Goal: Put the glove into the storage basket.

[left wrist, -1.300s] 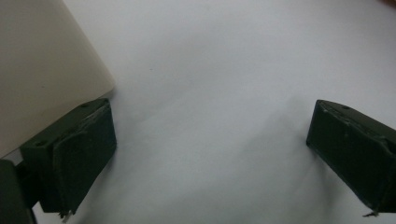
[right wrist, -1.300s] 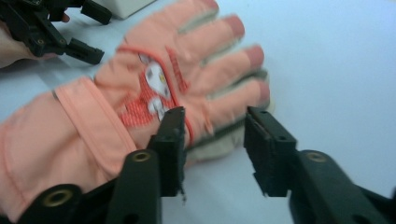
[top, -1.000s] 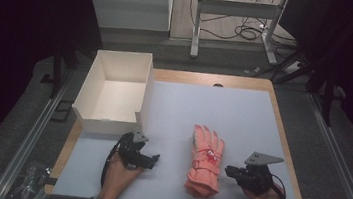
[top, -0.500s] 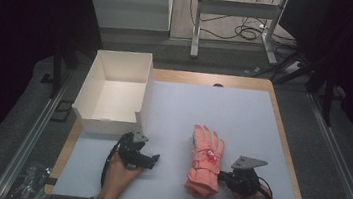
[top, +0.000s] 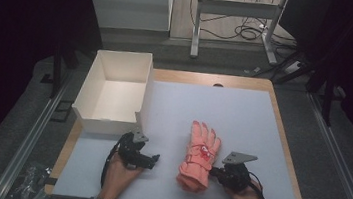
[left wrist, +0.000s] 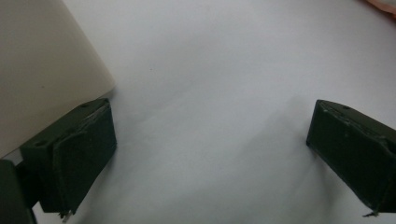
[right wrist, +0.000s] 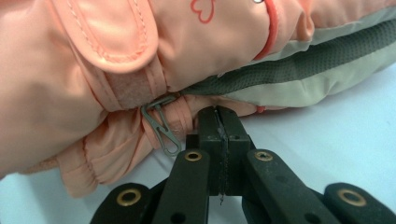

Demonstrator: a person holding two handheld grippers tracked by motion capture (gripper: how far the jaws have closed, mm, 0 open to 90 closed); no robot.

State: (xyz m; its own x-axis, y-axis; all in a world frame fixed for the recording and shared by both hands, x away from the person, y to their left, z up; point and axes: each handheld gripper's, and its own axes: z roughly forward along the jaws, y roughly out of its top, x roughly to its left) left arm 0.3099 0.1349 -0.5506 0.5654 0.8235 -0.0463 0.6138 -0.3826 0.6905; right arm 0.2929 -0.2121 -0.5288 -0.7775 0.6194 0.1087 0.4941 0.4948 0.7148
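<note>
At the table's near edge, right of centre, a pink glove (top: 200, 155) lies flat on the white mat (top: 243, 117), fingers pointing away from the person, cuff toward them. The right gripper (top: 214, 172) sits at the glove's cuff side, low on the mat, the person's hand behind it. In the right gripper view its jaws are pressed together, pad against pad, tips just at the glove (right wrist: 140, 60) near a small metal clip (right wrist: 161, 123) by the wrist strap; no fabric is visible between the pads, so closed on nothing as far as can be told. The jaws have just been closing. The glove's grey mesh palm side shows along its lower edge in that view.

The left gripper (top: 154, 158) rests on the mat well left of the glove, just in front of the box. In the left gripper view its jaws stand wide apart with bare mat (left wrist: 210, 93) between them; the box wall (left wrist: 42, 70) is right beside one jaw.

A white cardboard box (top: 92, 120), open-topped, sits at the table's left side, partly overhanging the mat's left edge. Inside it: nothing, only the white floor and walls. The glove is outside the box, well apart from it.
</note>
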